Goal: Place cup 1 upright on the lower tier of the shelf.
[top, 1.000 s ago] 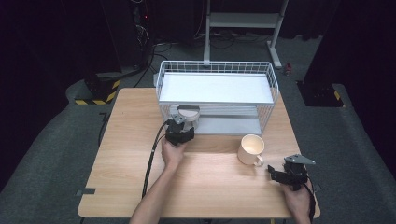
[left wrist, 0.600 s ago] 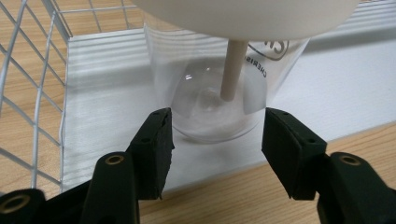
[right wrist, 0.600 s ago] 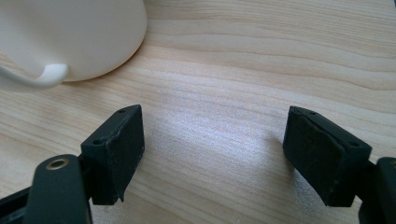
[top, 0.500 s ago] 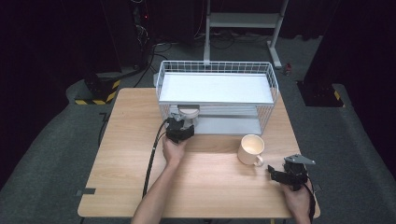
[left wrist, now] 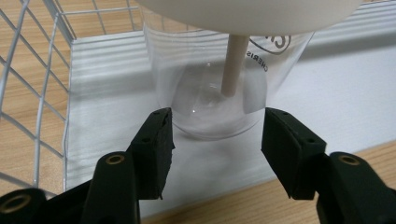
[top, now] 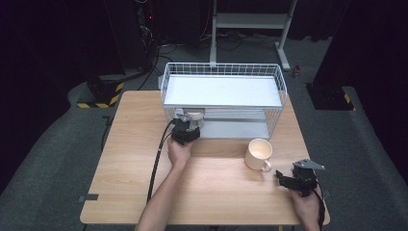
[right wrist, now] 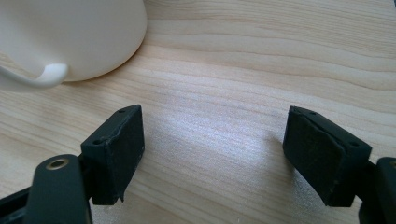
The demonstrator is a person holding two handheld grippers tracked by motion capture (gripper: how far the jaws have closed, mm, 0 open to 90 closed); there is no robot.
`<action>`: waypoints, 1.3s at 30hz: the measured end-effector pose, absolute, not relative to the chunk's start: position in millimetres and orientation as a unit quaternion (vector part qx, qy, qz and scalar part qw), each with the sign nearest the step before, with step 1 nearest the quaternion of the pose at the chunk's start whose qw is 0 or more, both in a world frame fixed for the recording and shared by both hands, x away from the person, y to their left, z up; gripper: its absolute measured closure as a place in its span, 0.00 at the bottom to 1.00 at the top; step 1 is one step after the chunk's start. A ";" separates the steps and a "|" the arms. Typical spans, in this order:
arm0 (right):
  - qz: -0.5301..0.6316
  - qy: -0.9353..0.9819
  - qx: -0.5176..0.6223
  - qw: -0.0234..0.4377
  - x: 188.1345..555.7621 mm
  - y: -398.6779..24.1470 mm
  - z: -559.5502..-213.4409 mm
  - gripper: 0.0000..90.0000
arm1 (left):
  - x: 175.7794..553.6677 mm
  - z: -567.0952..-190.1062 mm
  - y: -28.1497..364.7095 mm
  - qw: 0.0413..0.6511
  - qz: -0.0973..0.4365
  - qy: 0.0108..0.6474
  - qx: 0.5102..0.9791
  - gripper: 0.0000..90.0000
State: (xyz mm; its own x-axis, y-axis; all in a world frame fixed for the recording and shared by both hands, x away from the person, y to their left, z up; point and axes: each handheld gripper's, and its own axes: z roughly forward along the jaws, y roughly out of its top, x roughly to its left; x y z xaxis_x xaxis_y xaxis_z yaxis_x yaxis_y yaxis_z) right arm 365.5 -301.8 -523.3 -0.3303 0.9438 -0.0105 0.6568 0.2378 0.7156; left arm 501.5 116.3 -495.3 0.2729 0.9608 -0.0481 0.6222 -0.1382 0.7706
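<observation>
Dark room, grey floor [top: 43, 144], wooden table [top: 130, 192], white wire basket [top: 279, 86], cream mug [top: 258, 154]

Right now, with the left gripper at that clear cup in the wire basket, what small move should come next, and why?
Probably back the left gripper straight out. Its jaws stand open on either side of the clear cup without touching it, and the cup stands upright on the lower shelf of the wire basket, so it looks placed. The right gripper is open over bare table beside the mug.
</observation>
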 end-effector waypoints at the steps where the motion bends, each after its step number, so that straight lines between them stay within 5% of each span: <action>1: 0.314 0.753 0.532 0.229 365.5 -301.8 -523.3 0.23 | 501.9 -495.7 116.6 0.354 0.239 0.555 0.714 0.50; 22: 0.314 0.753 0.531 0.229 365.0 -302.1 -523.2 0.23 | 507.9 -501.1 116.5 0.344 0.230 0.560 0.718 0.51; 39: 0.314 0.753 0.531 0.229 365.1 -302.1 -523.2 0.23 | 485.8 -492.3 125.0 0.360 0.227 0.541 0.726 0.35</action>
State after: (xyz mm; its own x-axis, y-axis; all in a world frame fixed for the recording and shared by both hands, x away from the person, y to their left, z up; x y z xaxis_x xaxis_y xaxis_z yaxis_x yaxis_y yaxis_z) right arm 365.1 -302.1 -523.2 -0.3307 0.9437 -0.0108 0.6570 0.2384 0.7152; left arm 485.8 125.0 -492.3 0.3117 0.9483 -0.0598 0.6215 -0.1558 0.7678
